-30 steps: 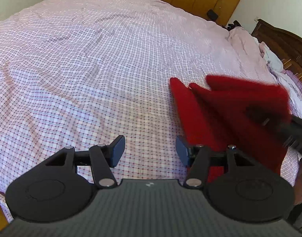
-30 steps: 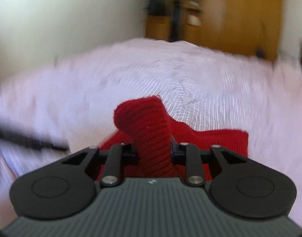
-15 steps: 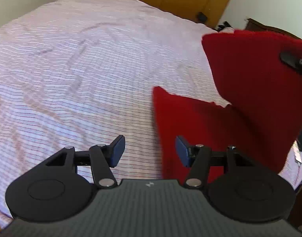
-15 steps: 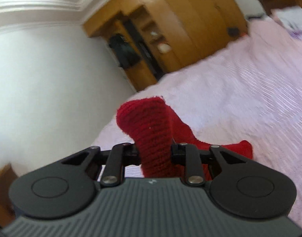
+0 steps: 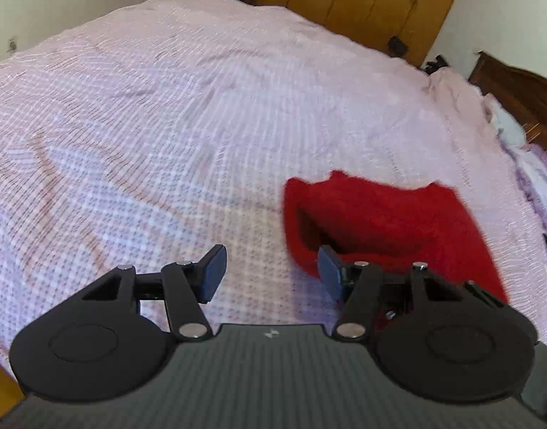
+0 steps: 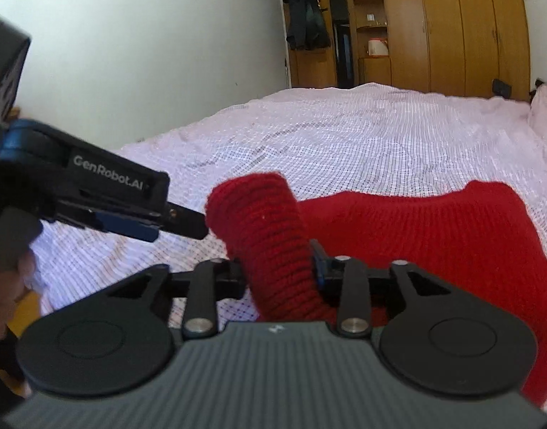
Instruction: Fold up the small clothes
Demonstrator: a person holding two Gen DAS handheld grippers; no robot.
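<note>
Checked pink sheet over the bed [image 5: 159, 114], broad and lightly wrinkled, serving as the folding surface. Wooden wardrobe [image 6: 463, 25] at the far end, out of play. Red knit [image 5: 387, 221] near the bed's near edge, to the right of centre in the left view, mostly lying on the sheet with one part rolled up and raised. Looks partly folded, with edges uneven, so likely mid-fold rather than finished.

Right claw [image 6: 277, 272] clenched on that rolled part of the knit, held up off the sheet, probably to carry the flap across or lay it down squarely. Left claw [image 5: 269, 273] released, jaws spread wide with nothing between them, hanging just left of the knit's near corner; right pad [image 5: 328, 273] close against the red edge, contact not certain. Placed so, seemingly, to take the free edge and keep the two sides level for the next fold.
</note>
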